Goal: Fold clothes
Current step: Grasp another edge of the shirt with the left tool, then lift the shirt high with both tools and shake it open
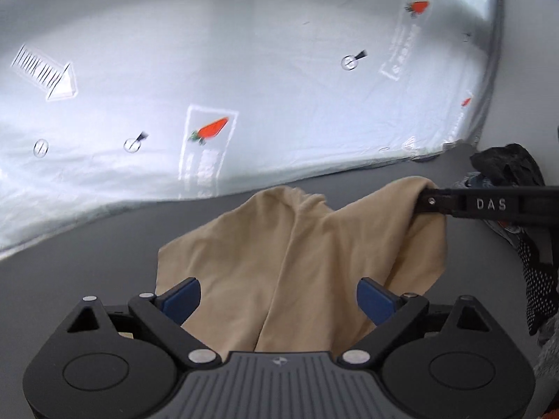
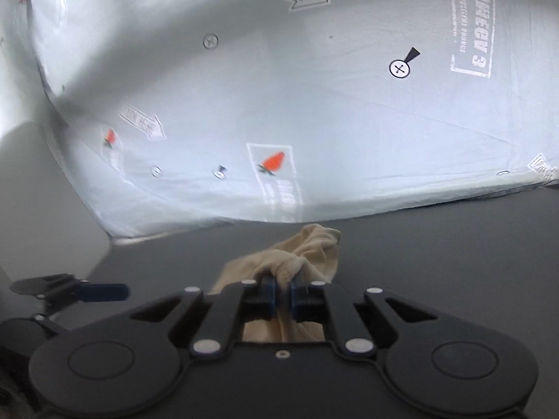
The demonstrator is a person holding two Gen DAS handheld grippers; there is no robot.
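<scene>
Beige cloth (image 1: pixel 304 251) lies rumpled on the dark table (image 1: pixel 87 262), unfolded. Right gripper (image 2: pixel 283 296) clenched on its 2 o'clock corner; left gripper (image 1: pixel 279 300) spread wide over the near edge. Dark clothes (image 1: pixel 506 164), apparently unfolded, wait at 3 o'clock.

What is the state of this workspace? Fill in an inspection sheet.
Surface: dark grey tabletop, matte.
Job's things: beige garment, crumpled, one end lifted.
Clutter: dark clothes pile at the right edge.
Grippers: left claw open over the garment; right claw shut on a bunched fold.
Cables: nothing seen.
Surroundings: pale printed sheet with strawberries and arrows behind the table.
</scene>
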